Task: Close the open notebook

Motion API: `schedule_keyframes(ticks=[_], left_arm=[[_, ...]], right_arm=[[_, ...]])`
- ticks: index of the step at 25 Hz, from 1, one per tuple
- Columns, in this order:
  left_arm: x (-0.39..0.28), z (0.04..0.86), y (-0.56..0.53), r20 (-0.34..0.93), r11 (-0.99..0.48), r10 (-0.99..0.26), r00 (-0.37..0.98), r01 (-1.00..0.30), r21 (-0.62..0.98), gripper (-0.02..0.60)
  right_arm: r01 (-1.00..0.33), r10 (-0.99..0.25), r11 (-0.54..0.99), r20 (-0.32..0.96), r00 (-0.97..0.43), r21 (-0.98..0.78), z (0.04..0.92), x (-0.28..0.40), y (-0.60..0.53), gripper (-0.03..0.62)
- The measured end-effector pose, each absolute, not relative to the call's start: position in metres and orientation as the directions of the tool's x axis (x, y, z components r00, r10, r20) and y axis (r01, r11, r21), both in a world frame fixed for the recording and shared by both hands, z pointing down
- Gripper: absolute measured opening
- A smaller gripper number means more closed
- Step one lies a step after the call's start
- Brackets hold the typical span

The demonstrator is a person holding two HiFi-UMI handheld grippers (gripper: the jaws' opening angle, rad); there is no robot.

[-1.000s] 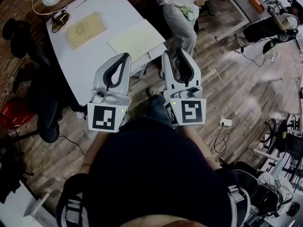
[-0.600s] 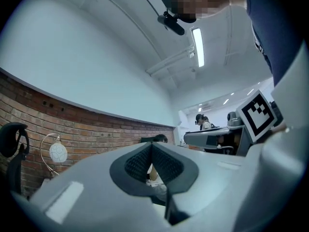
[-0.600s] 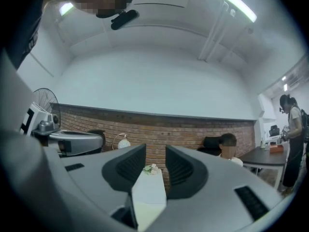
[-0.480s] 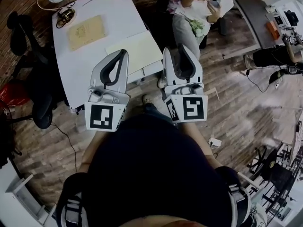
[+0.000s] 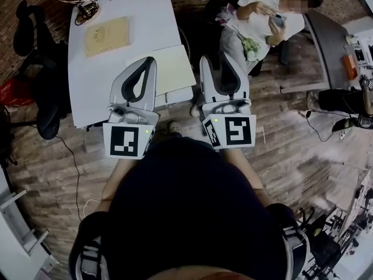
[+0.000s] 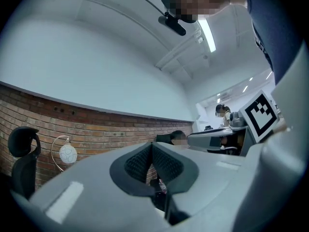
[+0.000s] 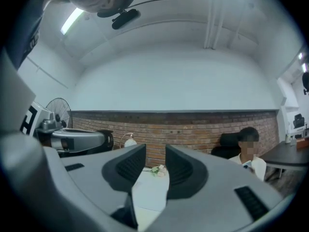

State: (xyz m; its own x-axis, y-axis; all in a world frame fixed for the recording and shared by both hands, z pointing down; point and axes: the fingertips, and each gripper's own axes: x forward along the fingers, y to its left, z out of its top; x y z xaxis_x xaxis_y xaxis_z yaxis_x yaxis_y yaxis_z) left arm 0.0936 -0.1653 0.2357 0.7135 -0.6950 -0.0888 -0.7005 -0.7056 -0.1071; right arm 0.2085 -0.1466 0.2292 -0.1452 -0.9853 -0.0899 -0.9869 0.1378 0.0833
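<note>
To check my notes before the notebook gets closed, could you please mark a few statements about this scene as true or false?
1. The notebook lies open on the white table. True.
2. The left gripper is clamped on the notebook's cover. False: its jaws are together with nothing between them, and it is not touching the notebook.
3. The right gripper has its jaws apart and empty. True.
4. The tan pad lies on top of the notebook. False: it lies apart from it, farther along the table.
</note>
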Motion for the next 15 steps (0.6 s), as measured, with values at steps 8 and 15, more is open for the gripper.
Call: schedule_keyframes(ticks=[8,15], left_arm=[[0.108,0.245,-0.172,-0.074,-0.66,-0.739,0.669,-0.742,-0.12,-0.005],[0.116,0.253,-0.176,-0.068,-0.652,-0.744,0.665,-0.744,-0.145,-0.005]], right_arm=[[-0.977,-0.976,0.204,-0.072,-0.207,0.056,0.246,0.222,-0.159,0.095],[-0.974,-0.973,0.223,-0.06,-0.224,0.027,0.262,0.226,-0.16,0.094]])
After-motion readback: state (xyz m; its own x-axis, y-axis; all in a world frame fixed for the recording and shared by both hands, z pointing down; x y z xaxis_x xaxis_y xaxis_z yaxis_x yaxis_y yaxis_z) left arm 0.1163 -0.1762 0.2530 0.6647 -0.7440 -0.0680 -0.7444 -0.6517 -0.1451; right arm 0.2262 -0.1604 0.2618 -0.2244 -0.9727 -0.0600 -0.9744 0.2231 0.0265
